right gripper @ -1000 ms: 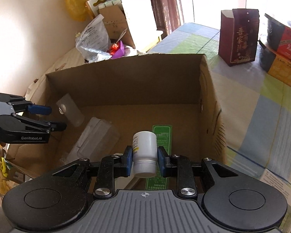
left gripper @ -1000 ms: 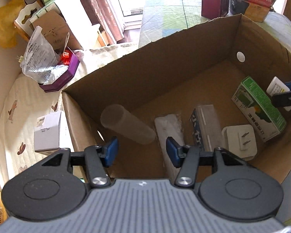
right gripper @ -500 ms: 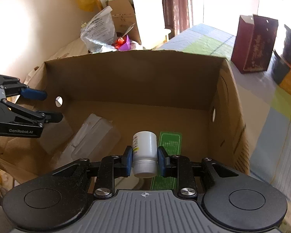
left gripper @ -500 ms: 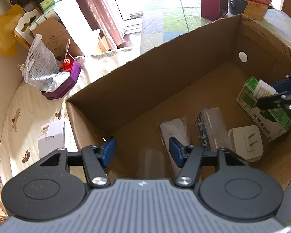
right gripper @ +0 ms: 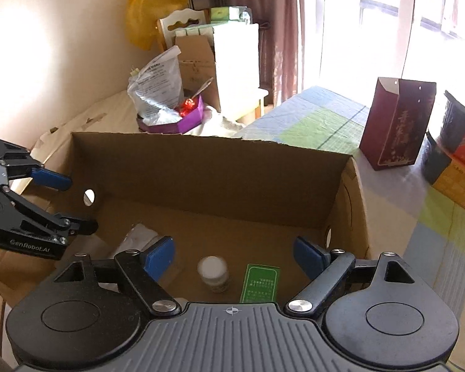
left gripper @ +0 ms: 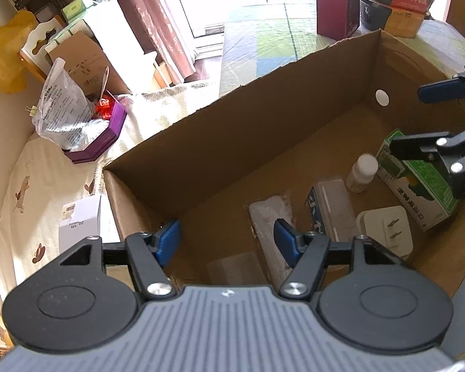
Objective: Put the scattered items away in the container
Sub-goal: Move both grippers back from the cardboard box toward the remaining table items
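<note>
Released since a moment ago, the white bottle (right gripper: 213,273) sits in the cardboard box (right gripper: 207,167) beneath the wide-open, empty right gripper (right gripper: 232,255), so lift straight toward 12 o'clock, the left gripper (left gripper: 226,241) likewise spread and empty.

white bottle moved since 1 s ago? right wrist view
Yes. The white bottle left the right gripper, whose jaws are now open, and dropped to the cardboard box floor, left of the green box.
</note>
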Available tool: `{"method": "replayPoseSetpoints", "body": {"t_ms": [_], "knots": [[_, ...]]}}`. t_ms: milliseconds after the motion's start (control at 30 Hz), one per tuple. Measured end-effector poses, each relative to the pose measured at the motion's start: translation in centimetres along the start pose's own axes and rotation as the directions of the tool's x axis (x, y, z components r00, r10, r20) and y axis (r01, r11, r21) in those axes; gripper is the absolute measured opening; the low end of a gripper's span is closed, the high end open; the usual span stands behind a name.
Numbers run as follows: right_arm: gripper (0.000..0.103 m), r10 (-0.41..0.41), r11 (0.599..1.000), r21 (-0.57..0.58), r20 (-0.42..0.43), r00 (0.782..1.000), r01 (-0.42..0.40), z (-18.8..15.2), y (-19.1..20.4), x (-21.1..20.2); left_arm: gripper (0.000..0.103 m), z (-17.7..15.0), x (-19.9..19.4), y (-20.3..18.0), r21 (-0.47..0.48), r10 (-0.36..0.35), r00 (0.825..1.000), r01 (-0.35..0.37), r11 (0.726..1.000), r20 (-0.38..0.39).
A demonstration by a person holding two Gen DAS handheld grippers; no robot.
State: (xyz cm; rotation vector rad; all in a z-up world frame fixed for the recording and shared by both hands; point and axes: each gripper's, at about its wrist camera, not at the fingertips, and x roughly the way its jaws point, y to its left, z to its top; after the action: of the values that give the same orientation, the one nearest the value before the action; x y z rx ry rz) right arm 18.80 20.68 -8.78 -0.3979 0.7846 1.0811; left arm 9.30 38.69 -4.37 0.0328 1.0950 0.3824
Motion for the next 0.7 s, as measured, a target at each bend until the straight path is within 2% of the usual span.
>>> {"method": "replayPoseSetpoints", "body": {"t_ms": [367,500,600,700], "knots": [[0.089,0.000,1.000,-0.029,-0.059,0.998,-0.002,-0.5,0.4,-1.6,0.070,-0.2,-0.8,-0.4,0.004,-0.004,1.000,0.004,1.000,0.007],[0.090,-0.004,1.000,-0.013,-0.052,0.999,0.004,-0.8,0.4,-3.0,0.074,-0.3,-1.6,-0.8,-0.001,-0.009,1.000,0.009,1.000,0.018],[0.103,-0.011,1.000,0.010,-0.034,0.999,0.011,-0.9,0.4,-4.2,0.076,-0.3,-2.4,-1.1,-0.006,-0.014,1.000,0.014,1.000,0.027],[0.103,-0.015,0.999,0.029,-0.026,1.000,0.015,-1.0,0.4,-5.3,0.081,-0.3,-3.3,-1.4,-0.013,-0.013,0.999,0.014,1.000,0.034]]}}
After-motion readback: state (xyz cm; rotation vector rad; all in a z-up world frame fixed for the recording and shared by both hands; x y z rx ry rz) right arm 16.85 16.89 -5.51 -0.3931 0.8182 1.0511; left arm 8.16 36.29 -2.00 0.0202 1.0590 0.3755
